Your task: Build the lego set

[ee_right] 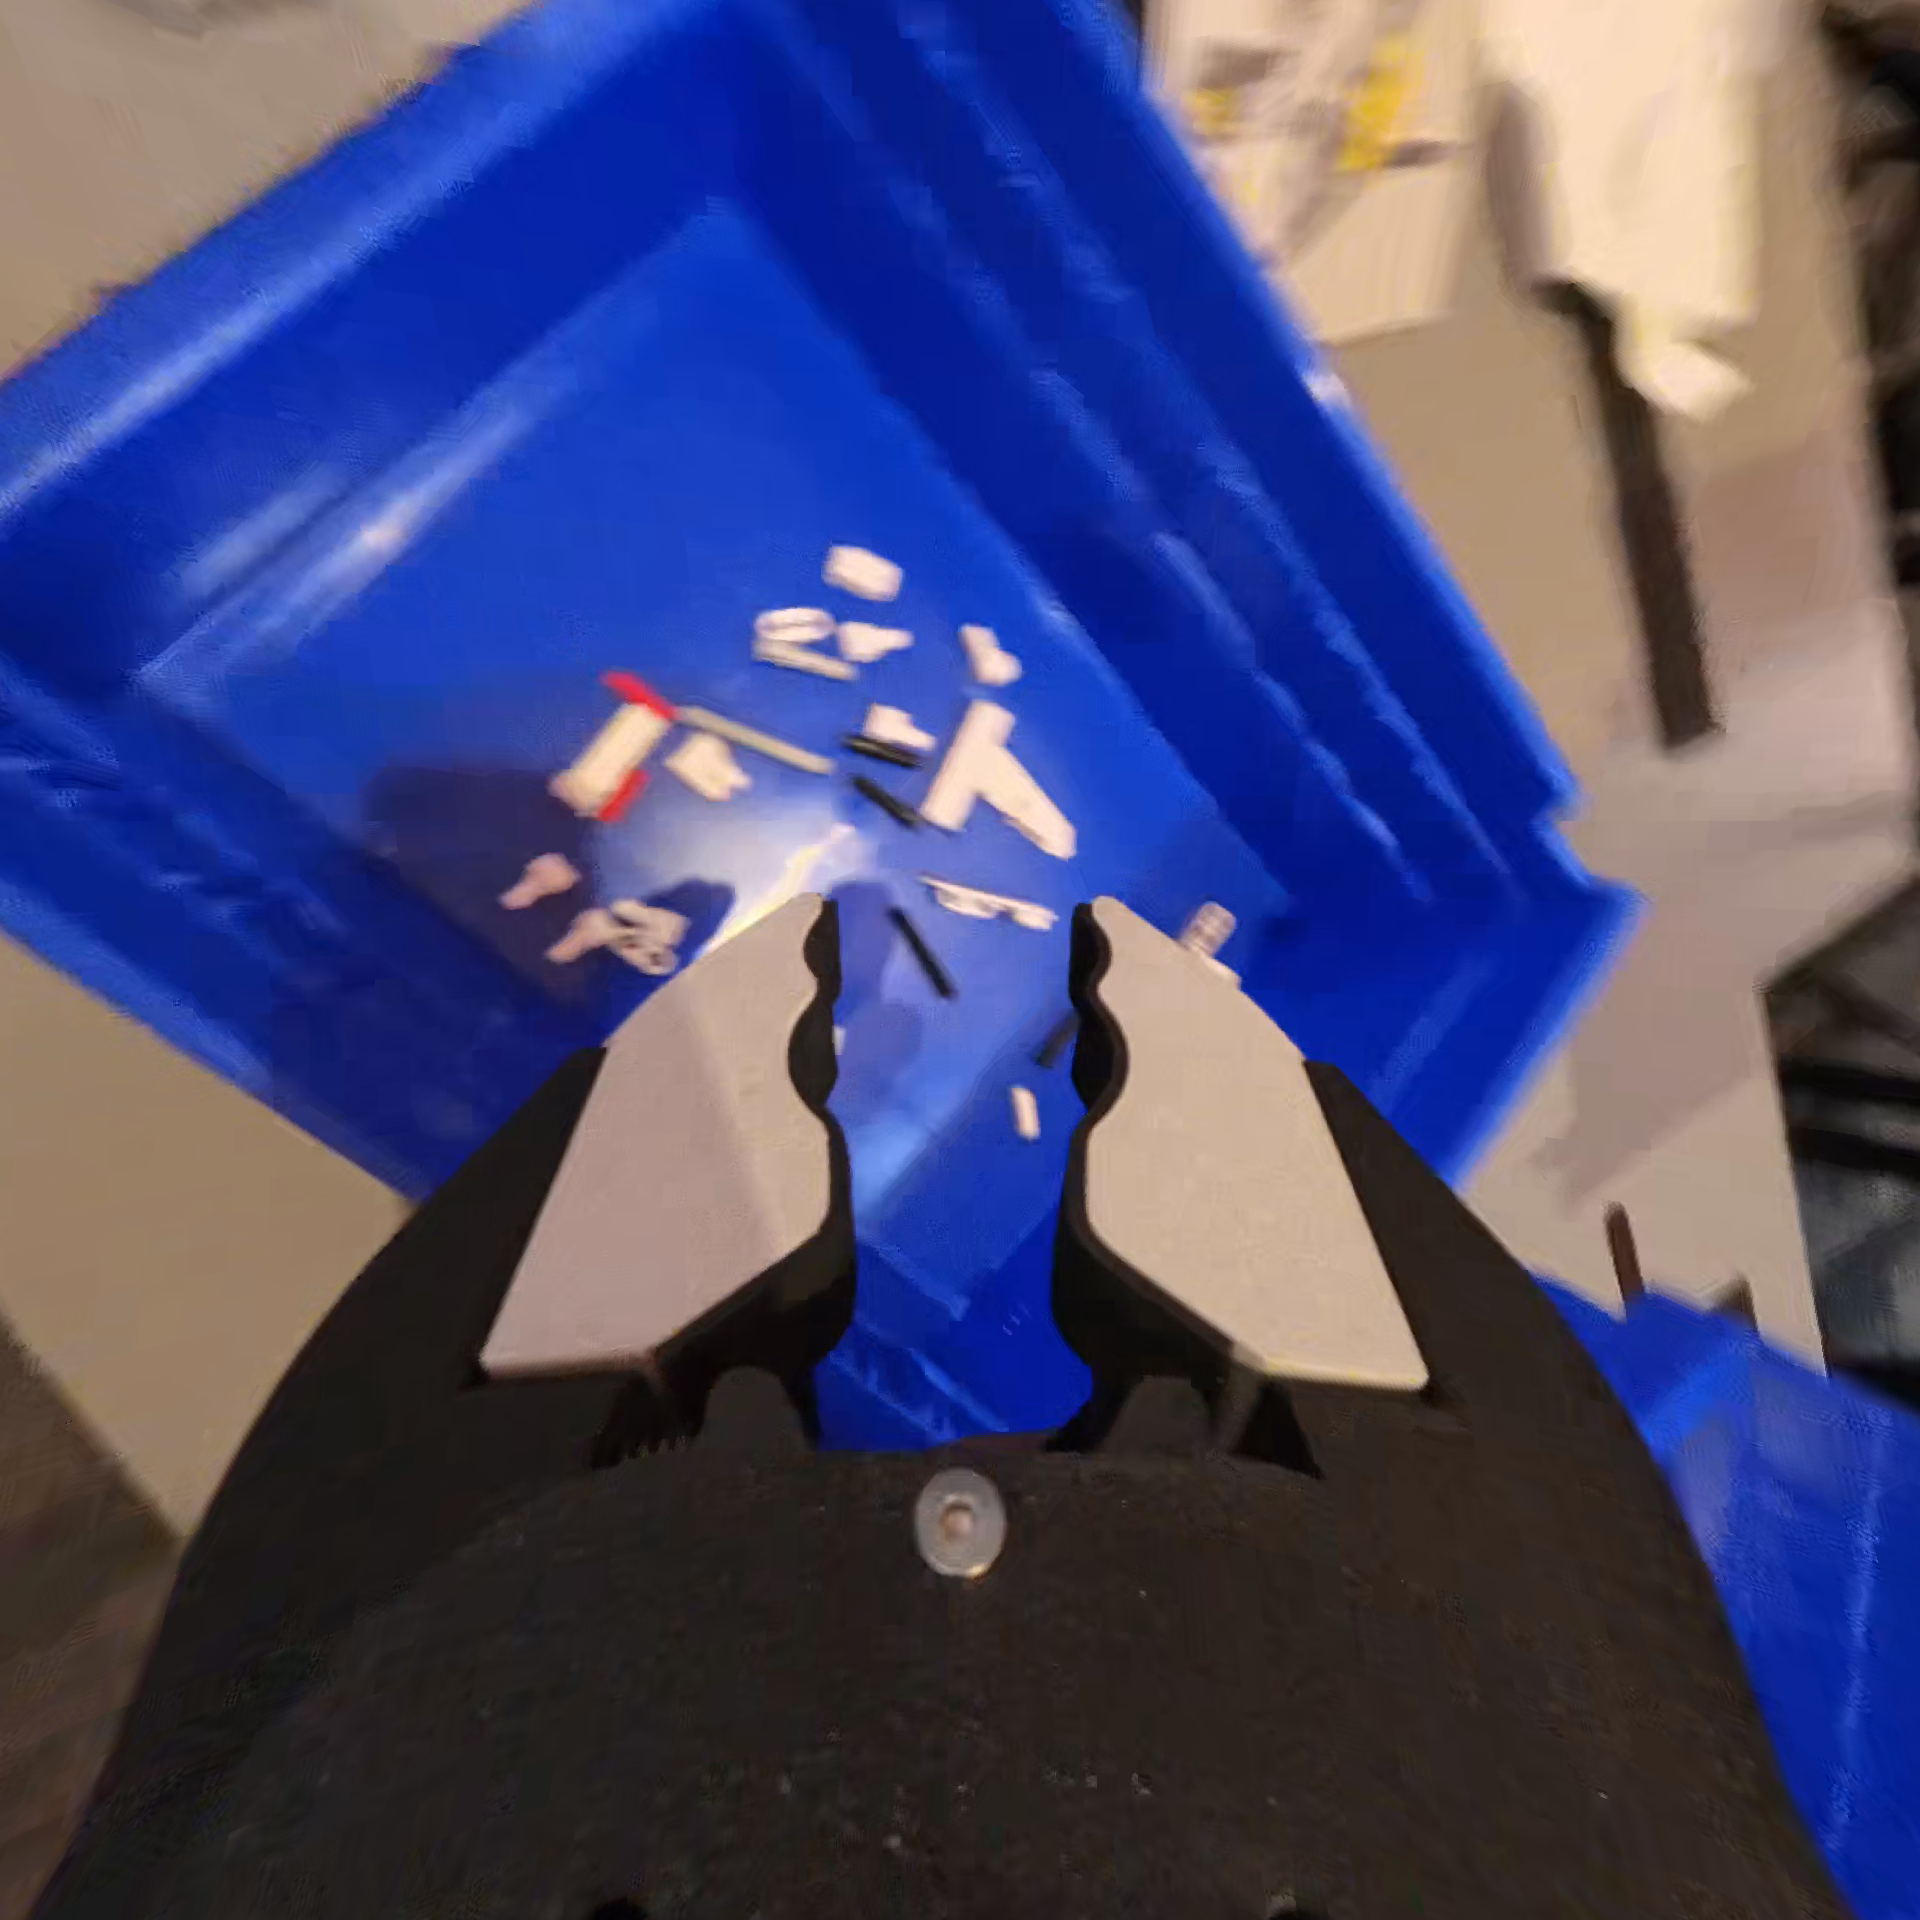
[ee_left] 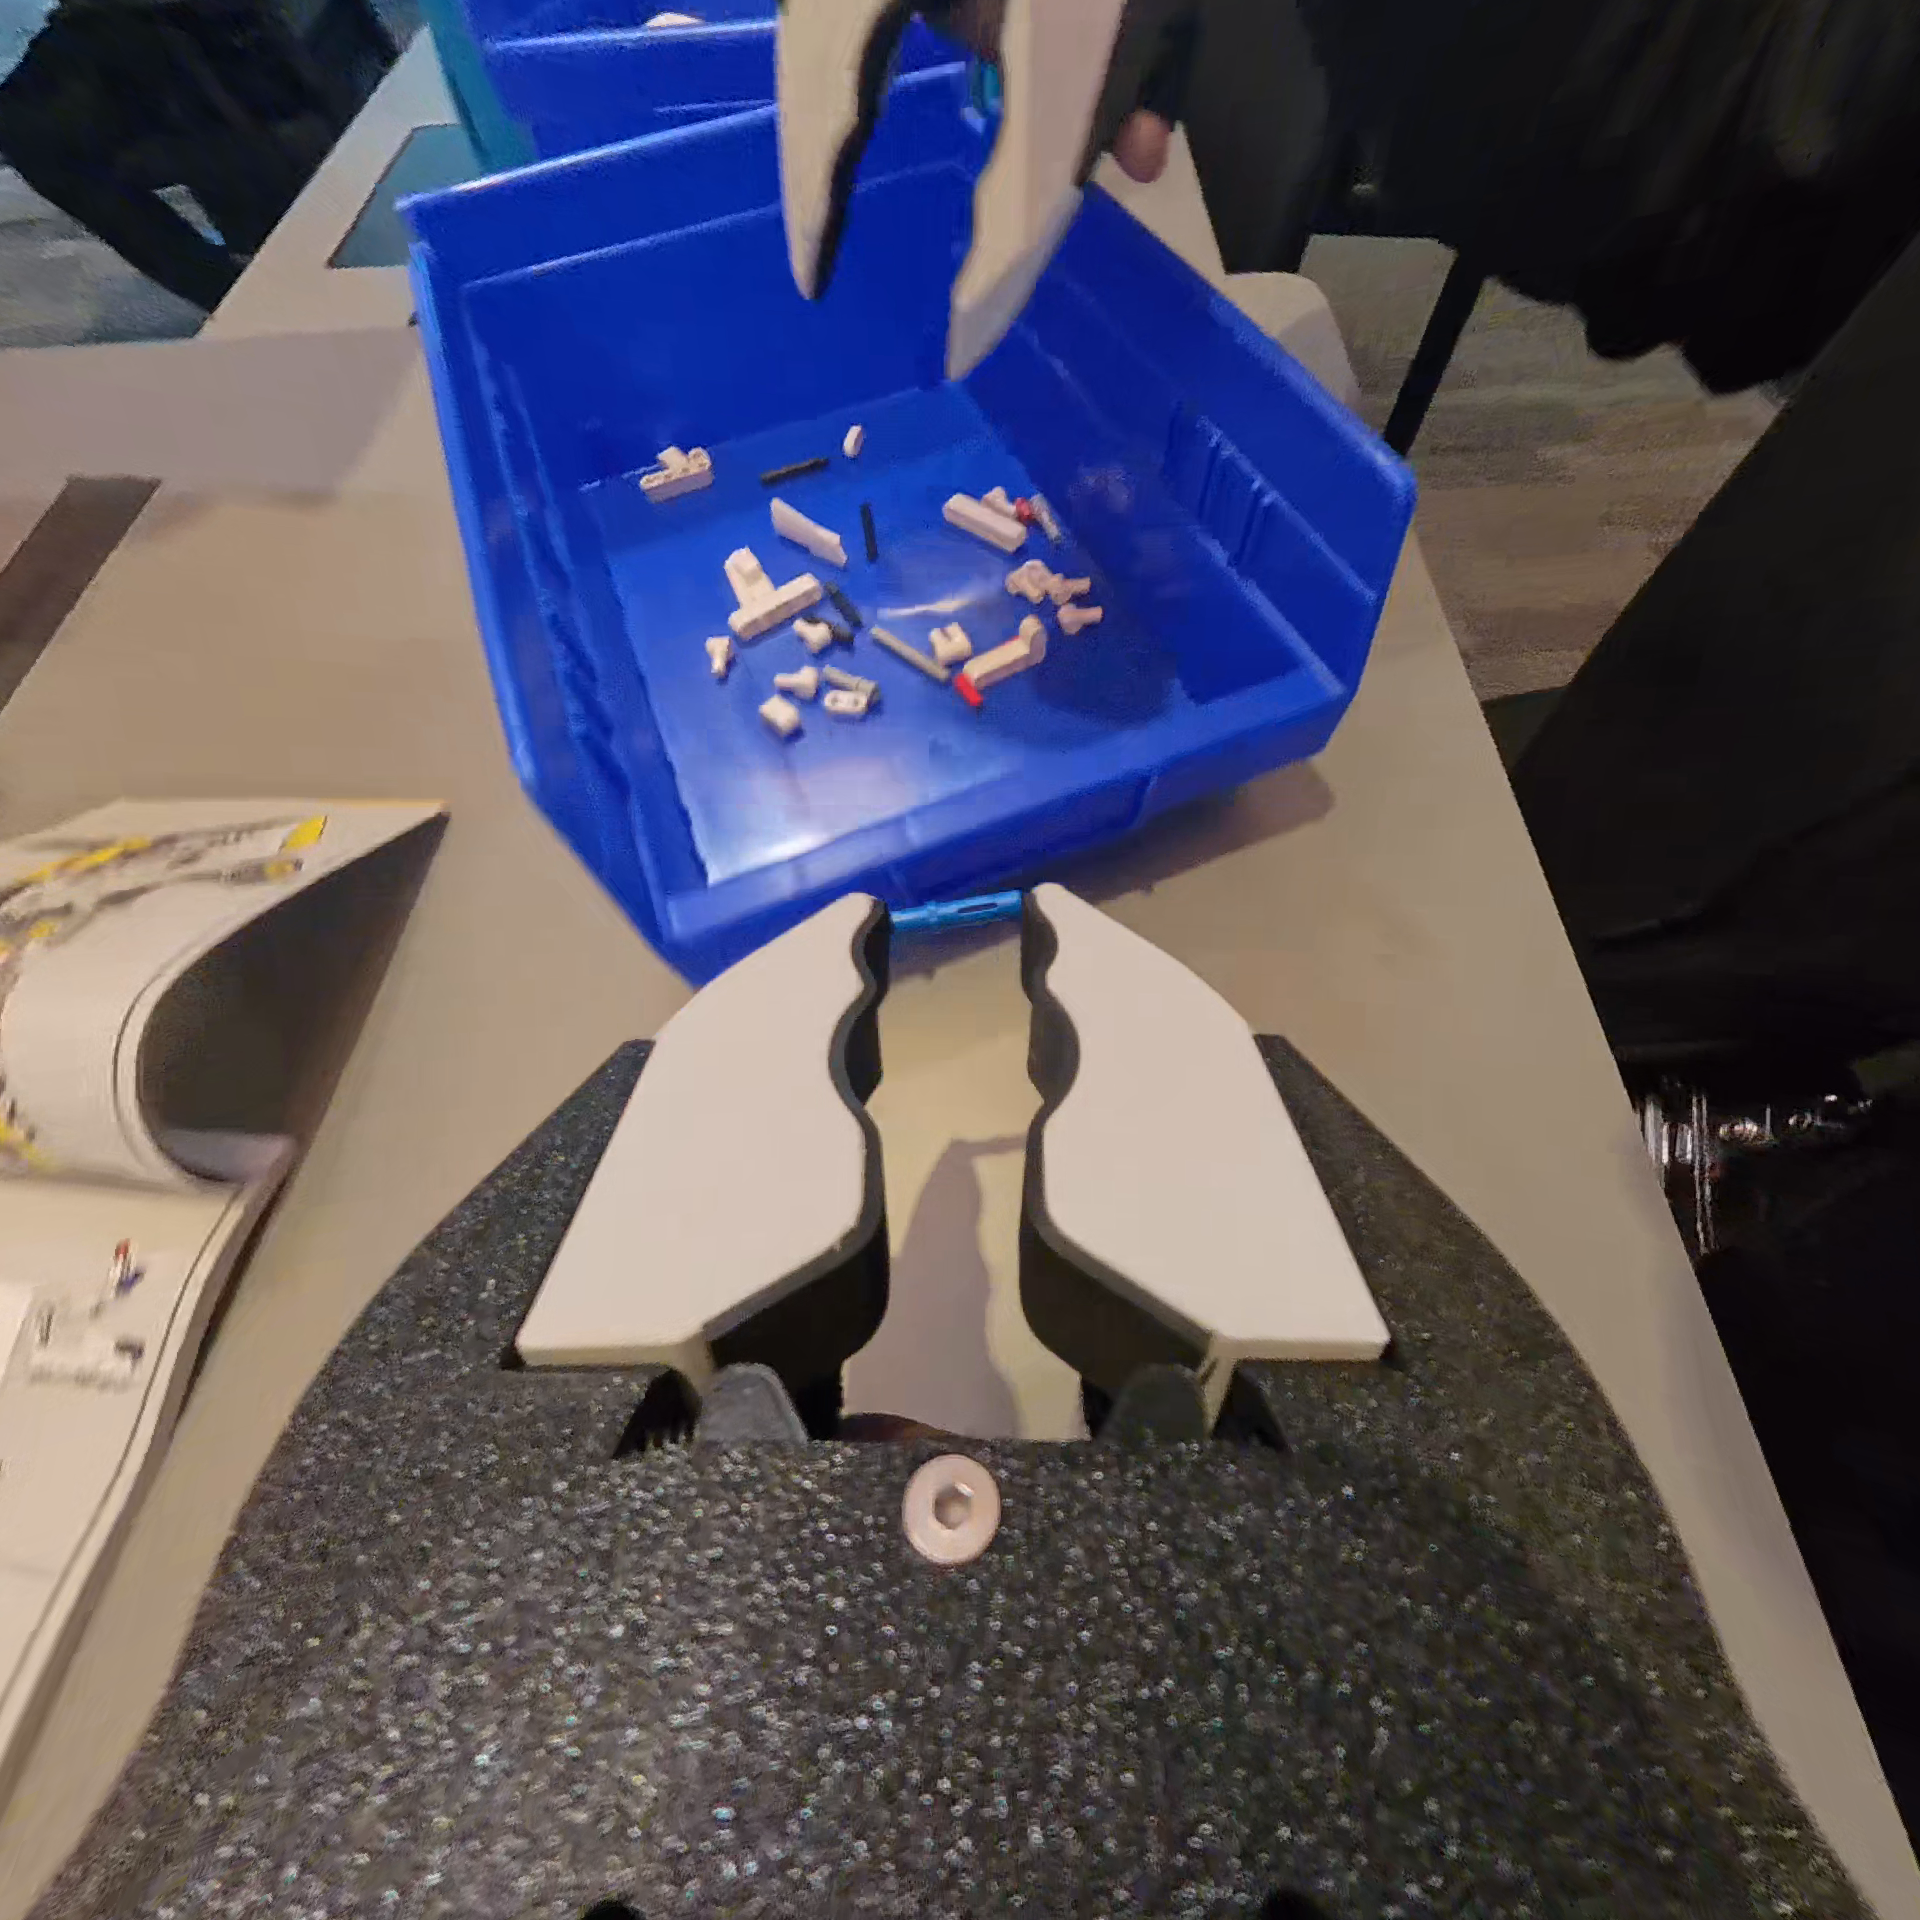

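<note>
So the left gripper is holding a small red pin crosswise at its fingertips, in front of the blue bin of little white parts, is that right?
Not quite: the pin is blue, not red. The left wrist view shows it held crosswise between the fingertips of the left gripper, just in front of the blue bin with the little white parts inside.

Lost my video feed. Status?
Left gripper clamps blue pin endwise. Right gripper open above blue bin, over black pin.

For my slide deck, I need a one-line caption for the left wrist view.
Left gripper pinches a small blue pin before a blue bin of pale parts; right gripper hangs open above.
</note>
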Tool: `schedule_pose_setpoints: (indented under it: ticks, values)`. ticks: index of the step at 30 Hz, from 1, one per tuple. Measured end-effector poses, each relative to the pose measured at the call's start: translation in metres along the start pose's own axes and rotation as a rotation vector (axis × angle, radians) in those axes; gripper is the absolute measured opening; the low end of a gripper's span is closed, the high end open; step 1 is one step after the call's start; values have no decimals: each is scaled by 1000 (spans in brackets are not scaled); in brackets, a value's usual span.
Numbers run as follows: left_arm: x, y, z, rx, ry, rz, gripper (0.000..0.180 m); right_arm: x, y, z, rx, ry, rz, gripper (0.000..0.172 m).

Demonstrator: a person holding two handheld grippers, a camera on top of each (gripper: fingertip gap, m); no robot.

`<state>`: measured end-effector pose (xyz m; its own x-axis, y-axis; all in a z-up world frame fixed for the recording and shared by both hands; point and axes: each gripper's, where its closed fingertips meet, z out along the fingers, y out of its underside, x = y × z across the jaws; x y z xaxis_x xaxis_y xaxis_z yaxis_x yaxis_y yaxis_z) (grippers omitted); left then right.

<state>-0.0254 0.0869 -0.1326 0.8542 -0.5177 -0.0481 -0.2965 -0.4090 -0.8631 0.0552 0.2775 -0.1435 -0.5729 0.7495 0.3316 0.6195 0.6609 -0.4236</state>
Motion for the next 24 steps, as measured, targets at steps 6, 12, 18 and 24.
schedule_pose_setpoints:
  ticks: [6, 12, 18, 24]
  values:
    - [4, 29, -26, 64, -68, -22, 24, -56, -26, 54, -166, -328, -216, 34]
    - [5, 50, -41, 97, -126, 5, 24, -77, -15, 82, -303, -435, -246, 26]
    - [1, 64, -45, 100, -127, 4, 24, -74, -12, 83, -325, -431, -198, 17]
    - [-1, 72, -49, 118, -132, -19, 24, -73, -15, 85, -323, -468, -174, 4]
